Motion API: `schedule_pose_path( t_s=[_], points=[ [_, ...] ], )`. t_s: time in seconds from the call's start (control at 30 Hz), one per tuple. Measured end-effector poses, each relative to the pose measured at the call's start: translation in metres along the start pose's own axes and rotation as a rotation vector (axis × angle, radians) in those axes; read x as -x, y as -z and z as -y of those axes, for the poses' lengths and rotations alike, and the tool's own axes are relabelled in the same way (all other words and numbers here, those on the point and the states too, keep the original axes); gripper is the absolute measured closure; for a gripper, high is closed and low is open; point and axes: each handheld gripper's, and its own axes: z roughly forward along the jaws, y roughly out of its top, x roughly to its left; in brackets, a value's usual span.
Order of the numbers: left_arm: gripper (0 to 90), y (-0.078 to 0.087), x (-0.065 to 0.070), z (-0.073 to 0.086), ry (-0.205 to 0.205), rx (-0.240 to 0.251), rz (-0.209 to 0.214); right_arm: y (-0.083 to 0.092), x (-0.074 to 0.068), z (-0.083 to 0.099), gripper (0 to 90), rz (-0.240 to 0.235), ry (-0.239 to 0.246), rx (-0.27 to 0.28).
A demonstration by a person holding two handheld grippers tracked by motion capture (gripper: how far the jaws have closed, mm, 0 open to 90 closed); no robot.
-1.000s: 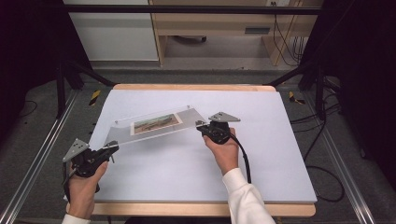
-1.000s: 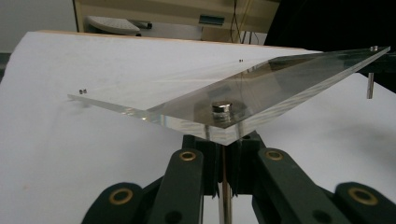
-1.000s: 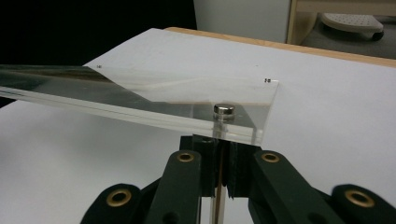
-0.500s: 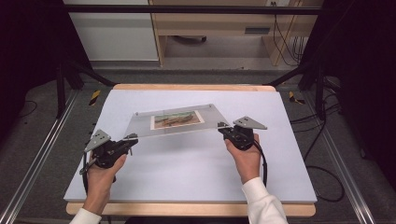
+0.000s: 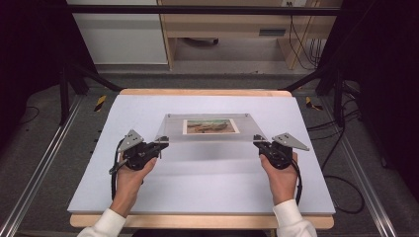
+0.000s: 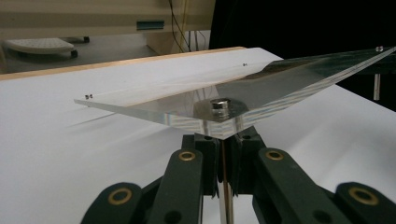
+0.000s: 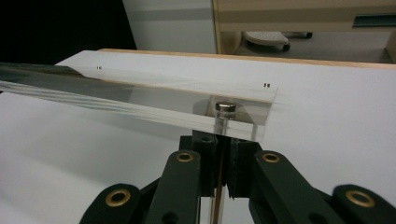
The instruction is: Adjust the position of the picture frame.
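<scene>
Your left gripper (image 5: pixel 160 144) and right gripper (image 5: pixel 258 141) each clamp a near corner of the frame (image 5: pixel 207 127), above the table (image 5: pixel 207 197).

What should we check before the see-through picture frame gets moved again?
1. Left gripper shut on the frame's near left corner: ok.
2. Right gripper shut on the near right corner: ok.
3. Clear frame lifted off the white table: ok; its shadow lies below it.
4. Picture sits in the middle of the frame: ok.
5. Frame held level from side to side: ok.
6. Grip firm enough not to slip: cannot tell.
</scene>
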Motion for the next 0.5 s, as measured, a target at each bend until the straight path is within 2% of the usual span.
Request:
schedule_pose_path(
  t_s=[0.23,0.5],
  points=[
    [82.6,-0.014,0.009,0.002,-0.018,-0.006,0.038,0.017,0.009,0.009,84.2,0.036,-0.016,0.008],
    [82.6,-0.013,0.015,0.005,-0.031,-0.009,0.047,0.029,0.009,0.018,84.3,0.06,-0.039,0.013]
  ],
)
